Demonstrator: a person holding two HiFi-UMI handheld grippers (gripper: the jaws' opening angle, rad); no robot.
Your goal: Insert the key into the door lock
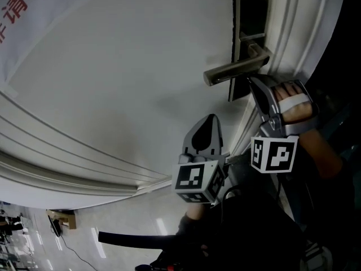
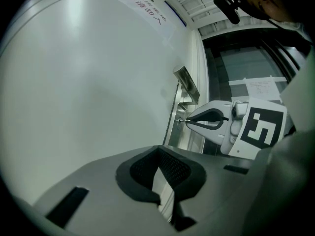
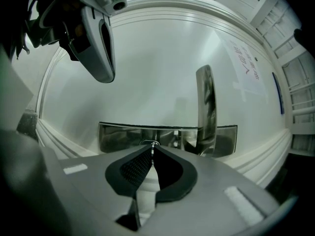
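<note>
A brushed metal lock plate (image 1: 249, 16) with a lever handle (image 1: 234, 70) is fixed near the edge of the white door (image 1: 124, 78). My right gripper (image 1: 254, 82) sits just below the lever, shut on a thin metal key (image 3: 152, 149). In the right gripper view the key's tip points at the keyhole (image 3: 150, 142) in the lock plate (image 3: 118, 137). From the left gripper view the key tip (image 2: 181, 120) reaches the plate; how deep it sits is hidden. My left gripper (image 1: 210, 119) hangs lower and further left, off the door, shut with nothing in it.
Raised white mouldings (image 1: 67, 168) run across the door's lower part. The door frame (image 1: 299, 21) stands right beside the lock. A sheet with red print (image 1: 22, 4) is stuck on the door at the upper left. A floor with office items (image 1: 56, 224) shows at the bottom left.
</note>
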